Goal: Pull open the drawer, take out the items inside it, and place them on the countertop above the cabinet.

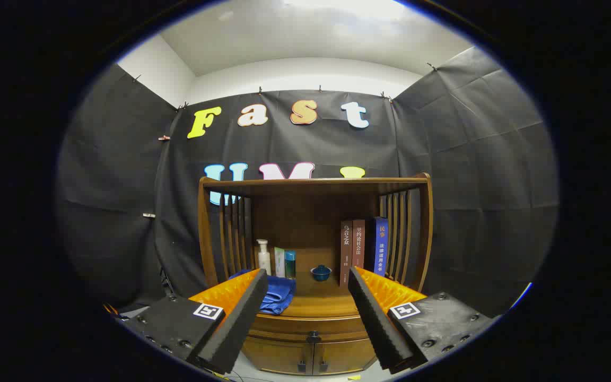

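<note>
Drawer (310, 324) sits shut under the countertop (316, 306), dead ahead at 12 o'clock between your fingers, its small dark knob (313, 336) centred. Two cabinet doors (311, 356) below it, closed too. Your gripper (308, 281) is spread wide, holding nothing, fingers (239, 318) well short of the cabinet (313, 276) and not touching it. On the countertop: folded blue towel (278, 293) at 10 o'clock from the knob, partly behind your left finger; white pump bottle (264, 258) and a green-and-teal tube (285, 262) just behind it; small blue lidded bowl (321, 272) near 12; three upright books (363, 249) at 1 o'clock, leaning against the slatted right side. Wooden shelf top (313, 184) overhead. Drawer contents can't be told.
</note>
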A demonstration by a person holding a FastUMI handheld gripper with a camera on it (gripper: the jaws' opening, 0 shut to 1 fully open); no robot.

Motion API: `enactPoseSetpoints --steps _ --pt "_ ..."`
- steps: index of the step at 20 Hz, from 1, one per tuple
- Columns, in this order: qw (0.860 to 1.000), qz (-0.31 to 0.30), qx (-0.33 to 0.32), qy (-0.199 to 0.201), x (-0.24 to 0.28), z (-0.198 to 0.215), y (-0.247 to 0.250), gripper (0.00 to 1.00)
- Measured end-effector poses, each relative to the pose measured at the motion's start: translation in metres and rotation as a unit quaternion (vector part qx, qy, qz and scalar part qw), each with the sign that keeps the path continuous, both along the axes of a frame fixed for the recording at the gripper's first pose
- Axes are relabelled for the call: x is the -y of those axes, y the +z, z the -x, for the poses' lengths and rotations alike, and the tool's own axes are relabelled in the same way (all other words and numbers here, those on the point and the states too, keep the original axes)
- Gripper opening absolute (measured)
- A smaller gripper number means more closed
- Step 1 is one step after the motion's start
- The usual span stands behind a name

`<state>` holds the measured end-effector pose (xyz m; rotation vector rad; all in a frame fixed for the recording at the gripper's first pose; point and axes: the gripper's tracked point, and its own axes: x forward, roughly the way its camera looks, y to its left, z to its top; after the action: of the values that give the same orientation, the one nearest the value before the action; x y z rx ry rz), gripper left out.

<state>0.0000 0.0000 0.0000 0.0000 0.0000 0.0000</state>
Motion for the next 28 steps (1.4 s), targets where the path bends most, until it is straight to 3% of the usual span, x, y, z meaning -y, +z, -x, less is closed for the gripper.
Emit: enactPoseSetpoints --steps 28 --pt "1.000 0.003 -0.013 -0.002 0.001 -0.004 -0.015 0.98"
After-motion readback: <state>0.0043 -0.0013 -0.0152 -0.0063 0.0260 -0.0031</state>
